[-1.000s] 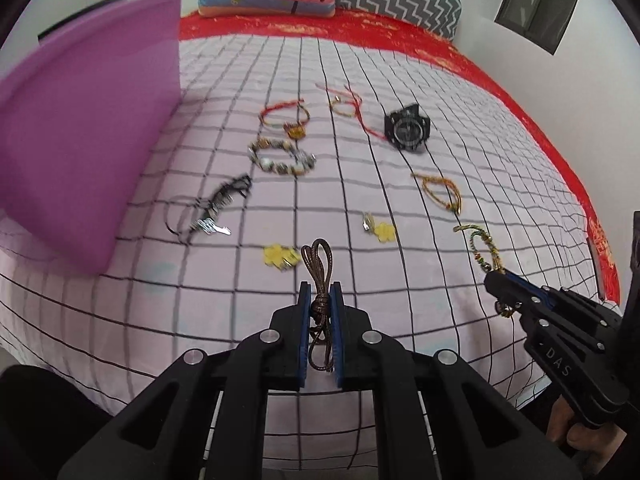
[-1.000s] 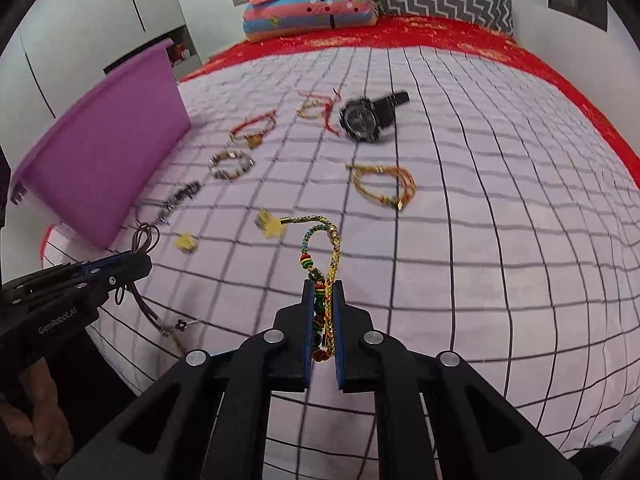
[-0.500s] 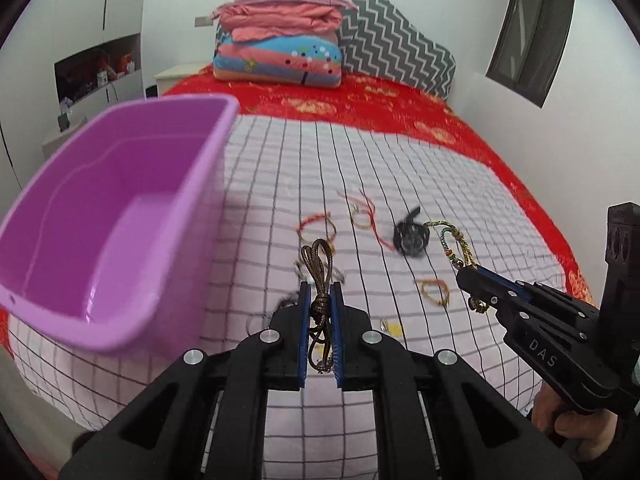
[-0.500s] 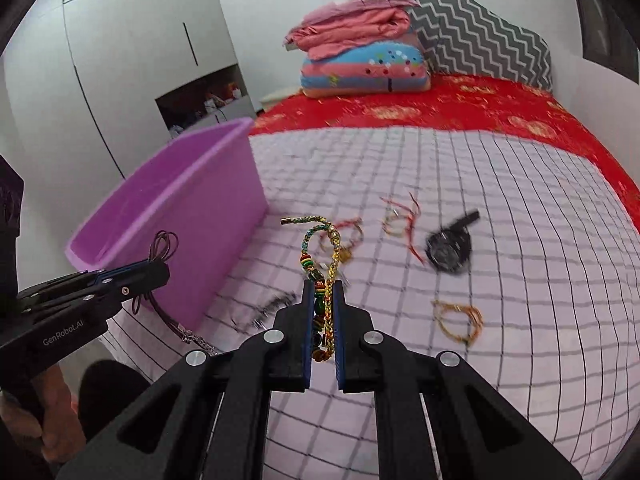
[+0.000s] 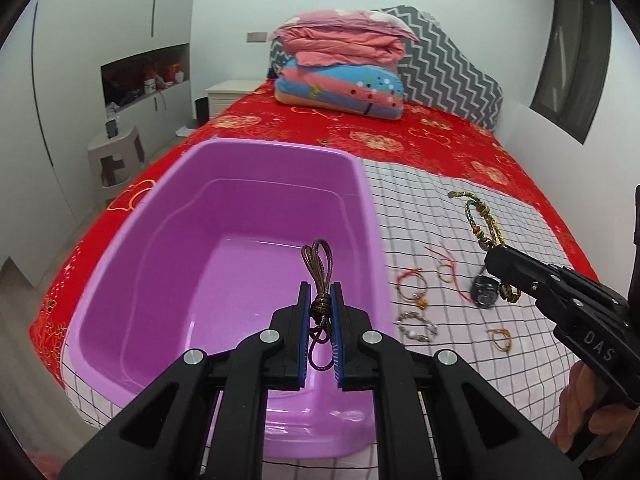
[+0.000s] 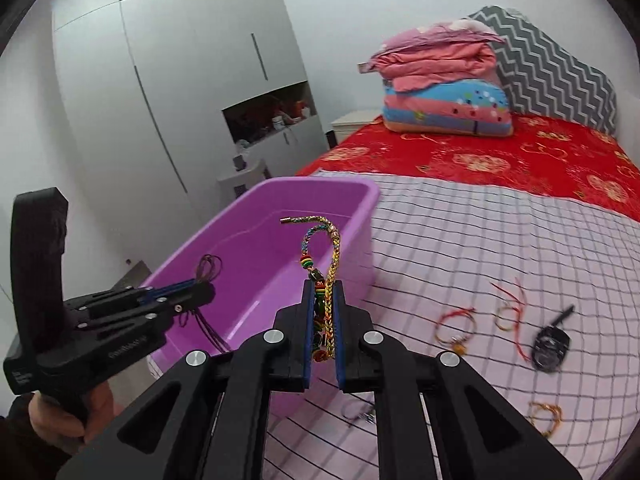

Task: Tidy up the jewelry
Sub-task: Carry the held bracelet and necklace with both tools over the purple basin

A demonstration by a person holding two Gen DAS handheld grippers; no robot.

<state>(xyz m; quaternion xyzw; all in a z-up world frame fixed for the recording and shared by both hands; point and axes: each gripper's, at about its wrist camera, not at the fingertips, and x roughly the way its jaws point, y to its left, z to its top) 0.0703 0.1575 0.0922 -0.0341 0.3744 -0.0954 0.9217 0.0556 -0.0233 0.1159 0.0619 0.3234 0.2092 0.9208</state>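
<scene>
Purple plastic tub (image 5: 168,216) sits on checked bed sheet (image 5: 440,208). Left gripper (image 5: 320,300) above tub, clamped on brown cord bracelet (image 5: 318,258). Right gripper (image 6: 323,312) beside tub, clamped on multicoloured braided bracelet (image 6: 334,256). Other bracelets lie on sheet.

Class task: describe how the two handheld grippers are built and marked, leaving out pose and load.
Both are matte black plastic with silver screws and blue pads inside two flat fingers. The left gripper bears faint lettering on its side; the right gripper reads "DAS". Each has a pistol handle. No cables show.
</scene>
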